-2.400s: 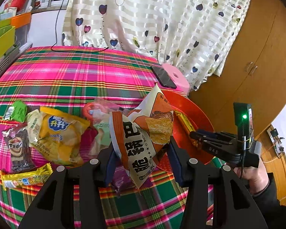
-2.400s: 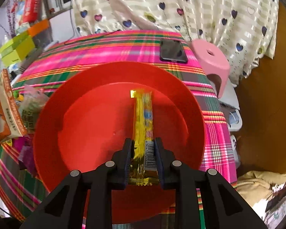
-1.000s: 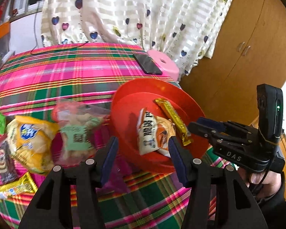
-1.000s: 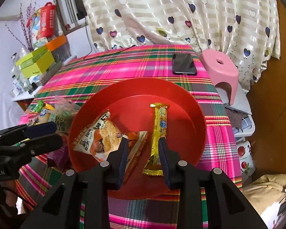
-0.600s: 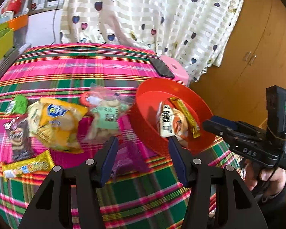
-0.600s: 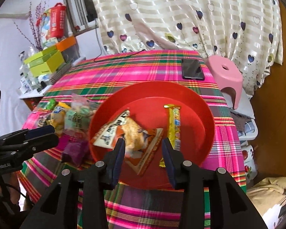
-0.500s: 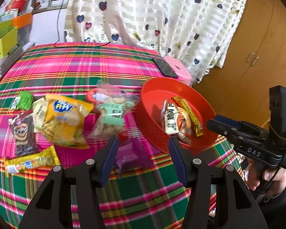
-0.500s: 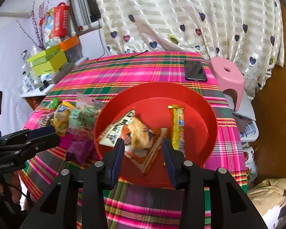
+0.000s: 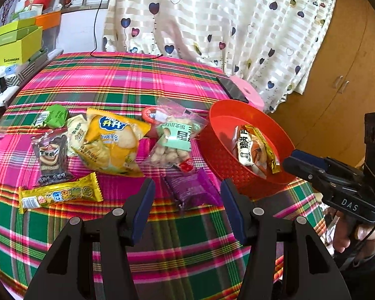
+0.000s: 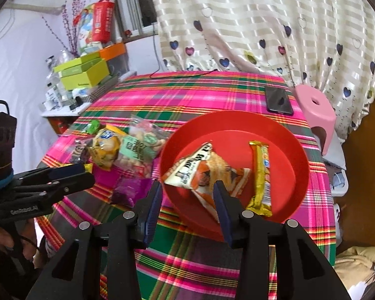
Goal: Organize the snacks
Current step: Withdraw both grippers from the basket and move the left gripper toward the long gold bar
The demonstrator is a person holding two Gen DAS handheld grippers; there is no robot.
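Note:
A red bowl [image 9: 222, 160] [image 10: 237, 122] stands at the right of the plaid table. Inside it lie an orange-and-white crisp packet [image 9: 247, 147] [image 10: 205, 172] and a gold bar [image 9: 267, 150] [image 10: 261, 172]. My left gripper [image 9: 187, 200] is open above a purple packet [image 9: 190, 187], not touching it. My right gripper [image 10: 187, 190] is open over the bowl's near rim with nothing between its pads. Each gripper shows in the other's view: the right gripper [image 9: 312, 167] beside the bowl, the left gripper [image 10: 62, 175] at the far left.
Loose on the cloth lie a yellow biscuit bag [image 9: 110, 145], a clear bag with a green label [image 9: 175, 140], a second gold bar [image 9: 60, 195], a brown packet [image 9: 50, 157] and a small green packet [image 9: 53, 120]. A phone [image 10: 278, 100] lies behind the bowl; a pink stool [image 10: 315, 110] stands past the table.
Both snacks were let go into the bowl, the crisp packet by my left gripper, the gold bar by my right. Both grippers have drawn back, and the right jaws have widened.

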